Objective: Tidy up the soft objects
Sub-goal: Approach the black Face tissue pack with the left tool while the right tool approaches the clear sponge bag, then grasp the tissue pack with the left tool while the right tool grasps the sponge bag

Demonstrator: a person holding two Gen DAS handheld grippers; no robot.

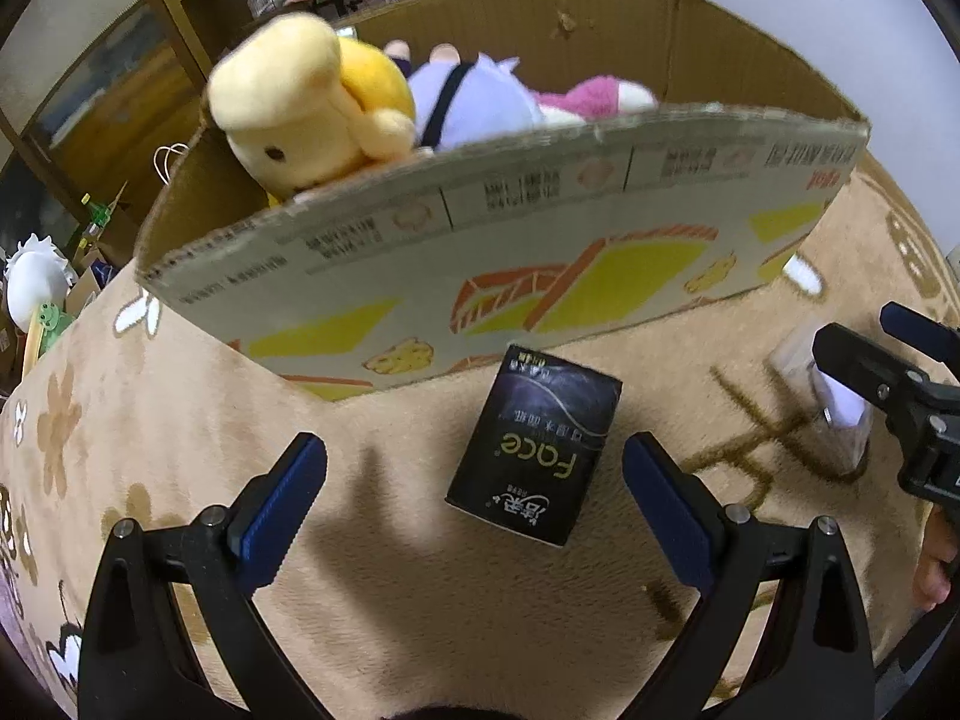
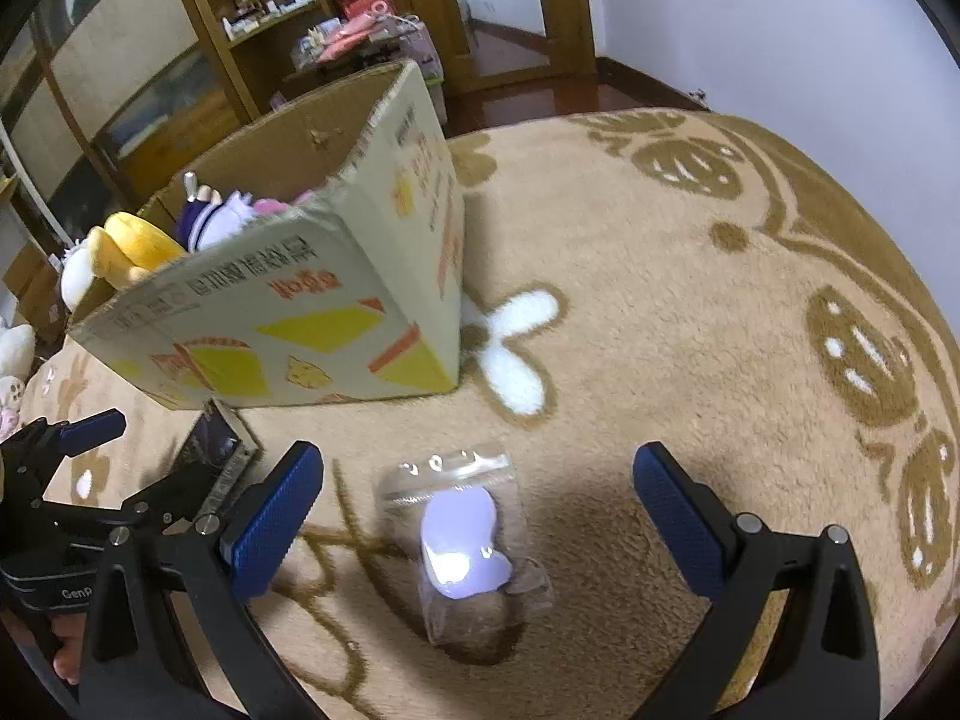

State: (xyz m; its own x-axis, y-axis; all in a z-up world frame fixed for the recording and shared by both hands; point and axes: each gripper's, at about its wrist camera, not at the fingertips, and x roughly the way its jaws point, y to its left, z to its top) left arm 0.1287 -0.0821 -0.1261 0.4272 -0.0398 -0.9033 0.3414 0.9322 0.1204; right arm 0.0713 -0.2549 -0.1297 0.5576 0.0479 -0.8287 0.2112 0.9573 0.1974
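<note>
- Hovering low over the carpet [image 2: 660, 276], the right gripper [image 2: 477, 516] is spread wide with the clear bag [image 2: 462, 540] between its fingers at 12 o'clock, untouched, seemingly lined up for a pinch.
- Spread equally wide, the left gripper [image 1: 474, 498] frames the black tissue pack [image 1: 536, 445], holding nothing.
- Farther, at 12 o'clock, the cardboard box [image 1: 480, 252] already holds plush toys [image 1: 312, 102], likely the collecting place.

A tan patterned carpet [image 2: 660, 300] (white flower motifs) fronts wooden shelving [image 2: 252, 30] and white walls [image 2: 750, 18].
</note>
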